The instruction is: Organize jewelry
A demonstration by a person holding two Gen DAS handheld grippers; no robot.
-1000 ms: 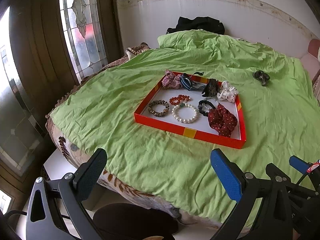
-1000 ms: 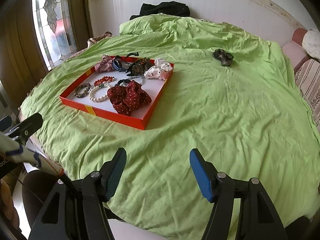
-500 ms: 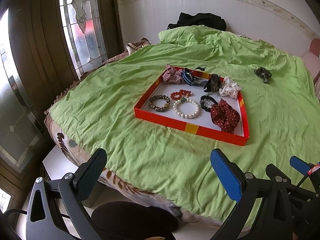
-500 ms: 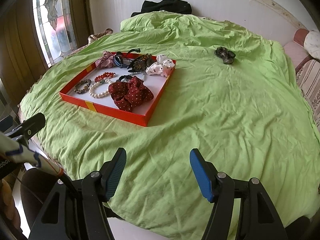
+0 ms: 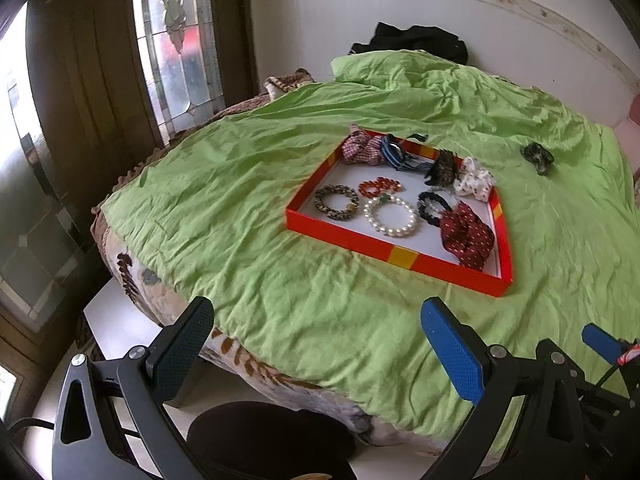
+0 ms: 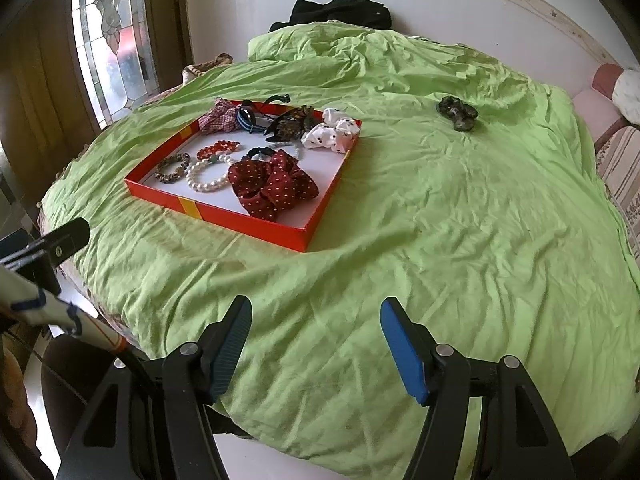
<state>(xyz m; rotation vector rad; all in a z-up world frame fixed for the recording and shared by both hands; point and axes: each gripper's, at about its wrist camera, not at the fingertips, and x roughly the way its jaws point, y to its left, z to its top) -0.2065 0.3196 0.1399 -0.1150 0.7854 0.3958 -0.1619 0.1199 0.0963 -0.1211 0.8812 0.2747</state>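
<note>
On the green bedspread (image 6: 440, 240) a shallow red tray (image 6: 240, 222) is seen, at about 11 o'clock from the right gripper (image 6: 316, 344) and at 1 o'clock from the left gripper (image 5: 316, 344). Inside the tray a pearl bracelet (image 5: 390, 216) is laid between a brown beaded bracelet (image 5: 336, 202) at its 9 o'clock and a dark red dotted scrunchie (image 5: 466, 236) at its 3 o'clock; a red bead bracelet (image 5: 380, 186) is placed just beyond it. A white dotted scrunchie (image 6: 332, 131) and a plaid scrunchie (image 6: 218, 117) are lined along the far edge. Well apart from the tray, at 1 o'clock from the right gripper, a dark hair clip (image 6: 458, 113) is left on the bedspread. Both grippers are held wide apart above the near edge of the bed, with nothing gripped by either
</note>
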